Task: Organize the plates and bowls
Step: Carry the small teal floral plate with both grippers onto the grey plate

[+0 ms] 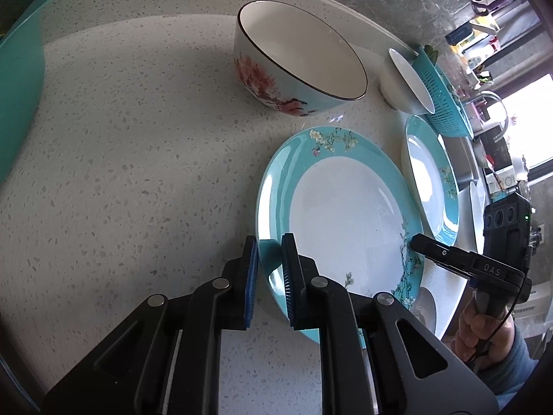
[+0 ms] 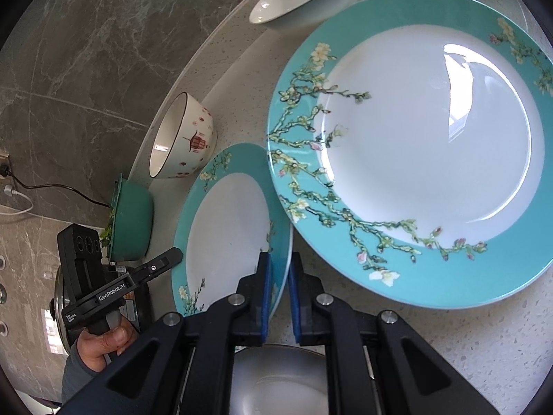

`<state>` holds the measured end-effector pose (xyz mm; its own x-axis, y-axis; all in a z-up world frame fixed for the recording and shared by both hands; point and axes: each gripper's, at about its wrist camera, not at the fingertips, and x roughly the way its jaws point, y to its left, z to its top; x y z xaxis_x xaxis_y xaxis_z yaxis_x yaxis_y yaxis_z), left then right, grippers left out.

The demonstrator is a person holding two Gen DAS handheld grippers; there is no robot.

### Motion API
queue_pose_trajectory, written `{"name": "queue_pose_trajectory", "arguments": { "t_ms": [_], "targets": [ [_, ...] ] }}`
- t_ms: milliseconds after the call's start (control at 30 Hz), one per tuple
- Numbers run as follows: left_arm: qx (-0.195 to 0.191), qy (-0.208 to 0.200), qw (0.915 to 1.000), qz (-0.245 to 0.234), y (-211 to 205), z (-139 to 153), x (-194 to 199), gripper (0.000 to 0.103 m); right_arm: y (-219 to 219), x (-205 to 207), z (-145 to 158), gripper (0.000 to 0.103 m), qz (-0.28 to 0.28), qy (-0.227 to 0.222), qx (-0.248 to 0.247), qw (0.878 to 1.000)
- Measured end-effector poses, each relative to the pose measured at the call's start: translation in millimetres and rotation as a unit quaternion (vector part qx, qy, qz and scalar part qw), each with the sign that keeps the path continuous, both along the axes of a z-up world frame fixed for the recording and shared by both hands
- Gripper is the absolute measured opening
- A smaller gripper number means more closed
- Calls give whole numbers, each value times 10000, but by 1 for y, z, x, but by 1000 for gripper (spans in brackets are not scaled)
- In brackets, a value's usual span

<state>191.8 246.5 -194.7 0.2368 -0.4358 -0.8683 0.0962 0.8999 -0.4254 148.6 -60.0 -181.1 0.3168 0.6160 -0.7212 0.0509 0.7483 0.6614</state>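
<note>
We held the small plate (image 1: pixel 345 214) from both sides. Our left hand-held gripper (image 1: pixel 269 269) was closed on its near rim, the blue pads (image 1: pixel 252 276) straddling the teal edge. Our right hand-held gripper (image 2: pixel 279 287) pinched the opposite rim, one pad on each face. The small plate (image 2: pixel 228 228) sat tilted, its edge overlapping the large plate (image 2: pixel 425 145), which lay flat on the bench (image 1: pixel 138 138). A floral bowl (image 1: pixel 293 65) stood beside the small plate, toward the bench's curved back edge. A white bowl (image 1: pixel 408 83) leaned against a teal colander (image 1: pixel 442 103) near that edge.
</note>
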Motion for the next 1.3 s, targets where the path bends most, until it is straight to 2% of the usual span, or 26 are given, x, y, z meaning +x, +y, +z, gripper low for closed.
{"name": "queue_pose_trajectory", "arguments": {
  "t_ms": [500, 700, 1033, 1300],
  "targets": [
    [25, -311, 9992, 248, 11, 24, -29, 11, 16, -10, 19, 13, 281, -406, -198, 9986],
    [25, -516, 9981, 345, 16, 45, -51, 11, 18, -19, 32, 14, 412, -606, -241, 9970],
    [32, -830, 9959, 343, 5, 85, -99, 11, 9, -52, 62, 15, 589, -1002, -423, 9923],
    [-21, -803, 9963, 301, -15, 100, -141, 11, -9, -88, 74, 15, 678, -1073, -509, 9906]
  ]
}}
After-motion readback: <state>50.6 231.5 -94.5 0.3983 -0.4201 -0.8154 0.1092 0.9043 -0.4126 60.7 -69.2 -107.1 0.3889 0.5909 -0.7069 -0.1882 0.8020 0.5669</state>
